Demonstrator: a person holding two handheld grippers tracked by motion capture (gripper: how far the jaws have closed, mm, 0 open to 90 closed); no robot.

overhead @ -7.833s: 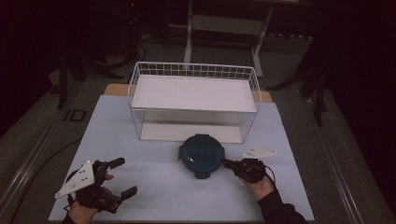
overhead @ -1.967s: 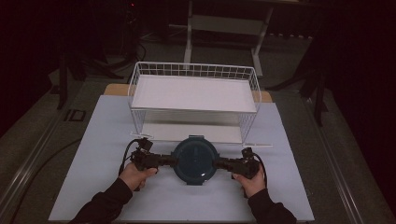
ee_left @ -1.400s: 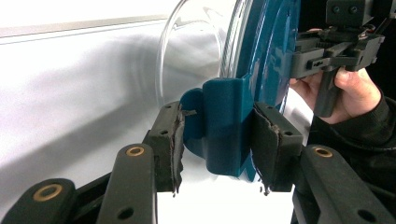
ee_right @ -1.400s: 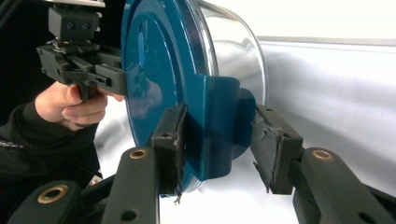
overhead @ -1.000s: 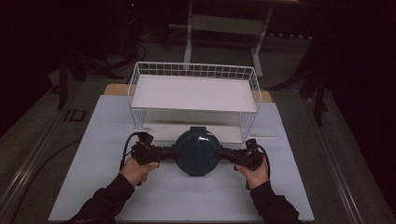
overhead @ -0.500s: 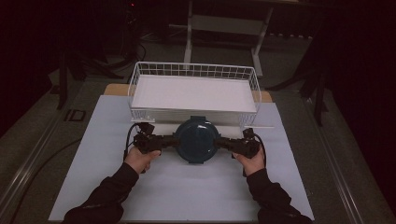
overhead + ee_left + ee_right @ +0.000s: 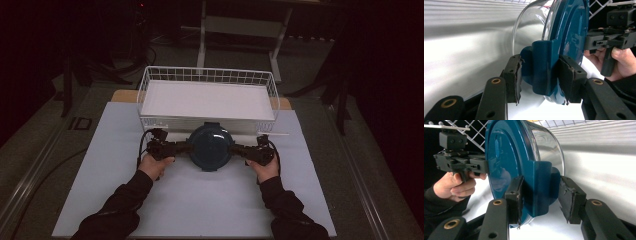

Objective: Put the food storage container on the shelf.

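White tabletop (image 7: 200, 200); left gripper (image 7: 170, 148) and right gripper (image 7: 247, 151) both clamped on lidded bowl (image 7: 210, 146).

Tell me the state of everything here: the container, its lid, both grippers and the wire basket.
Glass container: upright, held from both sides just in front of the basket.
Blue lid: on the container, side tabs folded down.
Left gripper: shut on the lid's left tab.
Right gripper: shut on the lid's right tab.
Wire basket: upright, open-topped, nothing lying on its white floor.
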